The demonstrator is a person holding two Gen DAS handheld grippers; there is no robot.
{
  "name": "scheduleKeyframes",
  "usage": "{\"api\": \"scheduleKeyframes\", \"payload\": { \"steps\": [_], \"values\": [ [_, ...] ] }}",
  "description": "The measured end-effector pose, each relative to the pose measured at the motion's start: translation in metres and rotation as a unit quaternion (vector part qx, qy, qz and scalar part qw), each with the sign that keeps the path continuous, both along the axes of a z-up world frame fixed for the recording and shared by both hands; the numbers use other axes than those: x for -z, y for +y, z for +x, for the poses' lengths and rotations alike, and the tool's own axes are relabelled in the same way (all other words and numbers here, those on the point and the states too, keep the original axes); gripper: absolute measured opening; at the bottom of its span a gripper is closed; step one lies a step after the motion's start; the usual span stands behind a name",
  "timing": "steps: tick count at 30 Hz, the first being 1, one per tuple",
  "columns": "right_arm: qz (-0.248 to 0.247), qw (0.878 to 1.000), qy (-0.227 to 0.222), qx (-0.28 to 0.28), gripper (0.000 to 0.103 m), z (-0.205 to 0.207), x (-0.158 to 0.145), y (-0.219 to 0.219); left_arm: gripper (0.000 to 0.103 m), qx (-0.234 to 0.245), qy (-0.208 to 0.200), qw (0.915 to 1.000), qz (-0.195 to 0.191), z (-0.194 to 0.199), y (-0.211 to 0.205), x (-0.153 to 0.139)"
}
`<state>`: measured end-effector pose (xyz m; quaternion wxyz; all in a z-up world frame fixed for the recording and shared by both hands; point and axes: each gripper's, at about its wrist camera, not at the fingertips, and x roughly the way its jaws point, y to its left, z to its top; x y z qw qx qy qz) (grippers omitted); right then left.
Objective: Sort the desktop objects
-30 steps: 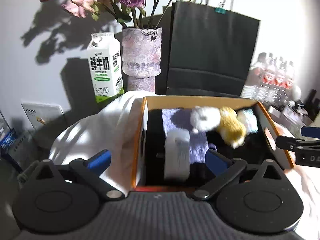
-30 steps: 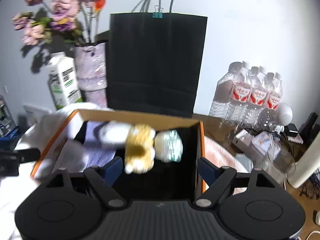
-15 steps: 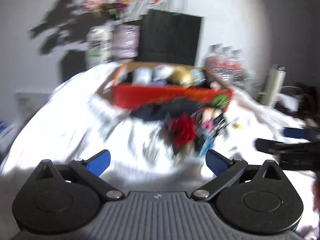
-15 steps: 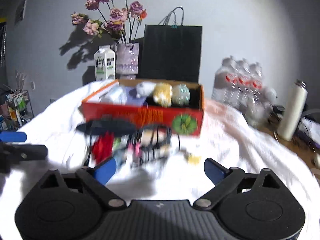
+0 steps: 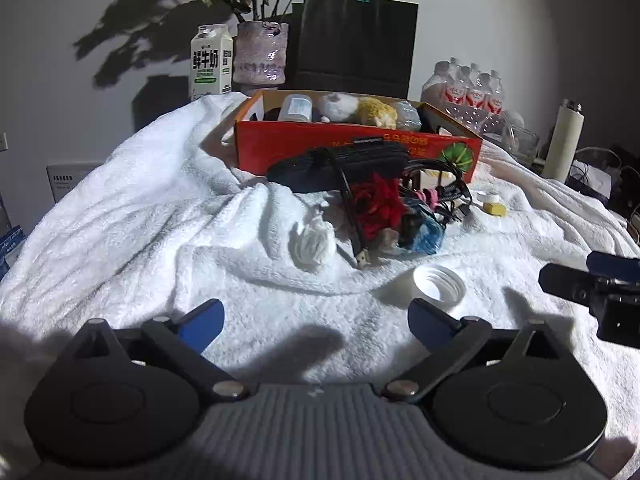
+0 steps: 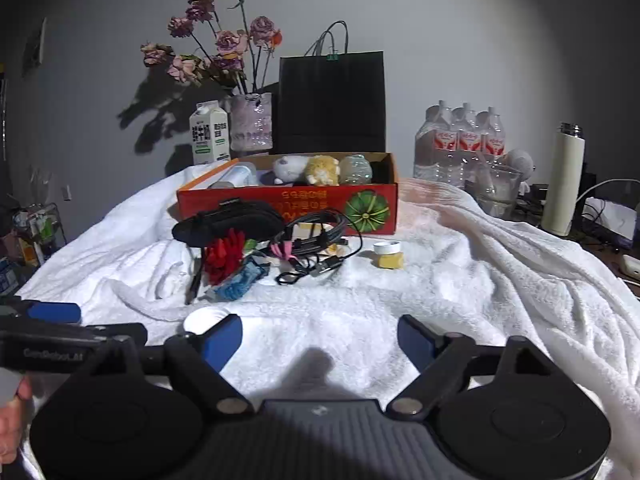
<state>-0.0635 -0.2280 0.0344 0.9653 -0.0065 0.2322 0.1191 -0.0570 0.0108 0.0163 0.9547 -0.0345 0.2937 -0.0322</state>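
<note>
An orange cardboard box [image 5: 356, 146] [image 6: 288, 204] at the back of the white towel holds a white plush, a yellow plush [image 5: 376, 112] [image 6: 322, 170] and a white bottle. In front of it lies a pile: a black case [image 5: 340, 164] [image 6: 228, 222], black cables [image 6: 316, 240], a red flower [image 5: 378, 204] [image 6: 224, 254], a blue item [image 6: 240, 282], a white crumpled piece [image 5: 314, 246], a white lid [image 5: 439, 283] [image 6: 204, 320] and a small yellow jar [image 6: 388, 254]. My left gripper [image 5: 316, 322] and right gripper [image 6: 320, 340] are open and empty, low over the towel near the front.
Behind the box stand a milk carton [image 5: 211, 64], a vase of dried flowers [image 5: 260, 52] and a black paper bag [image 6: 332, 104]. Water bottles [image 6: 460, 148], a glass and a white flask [image 6: 564, 184] stand at the right. The towel [image 5: 140, 220] is rumpled.
Both grippers have pulled back from over the box to the front of the towel. The plush toys that were near the fingers now lie in the box.
</note>
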Motion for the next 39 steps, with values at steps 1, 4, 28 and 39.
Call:
{"api": "scheduleKeyframes", "payload": {
  "steps": [1, 4, 28, 39],
  "values": [
    [-0.002, 1.0, -0.001, -0.005, 0.067, 0.001, 0.0, 0.003, 0.097, 0.0, -0.002, 1.0, -0.007, 0.001, 0.002, -0.001],
    [-0.005, 1.0, 0.008, -0.025, 0.044, 0.009, 0.002, 0.011, 0.081, 0.0, -0.004, 0.9999, -0.013, 0.01, 0.009, -0.002],
    [-0.028, 0.993, 0.044, -0.108, 0.038, 0.045, 0.009, 0.07, 0.017, 0.029, 0.015, 0.997, -0.07, 0.076, 0.031, 0.016],
    [-0.035, 0.992, 0.045, -0.112, 0.03, 0.029, 0.017, 0.077, 0.017, 0.044, -0.018, 0.9971, -0.059, 0.03, 0.022, -0.007]
  ]
}}
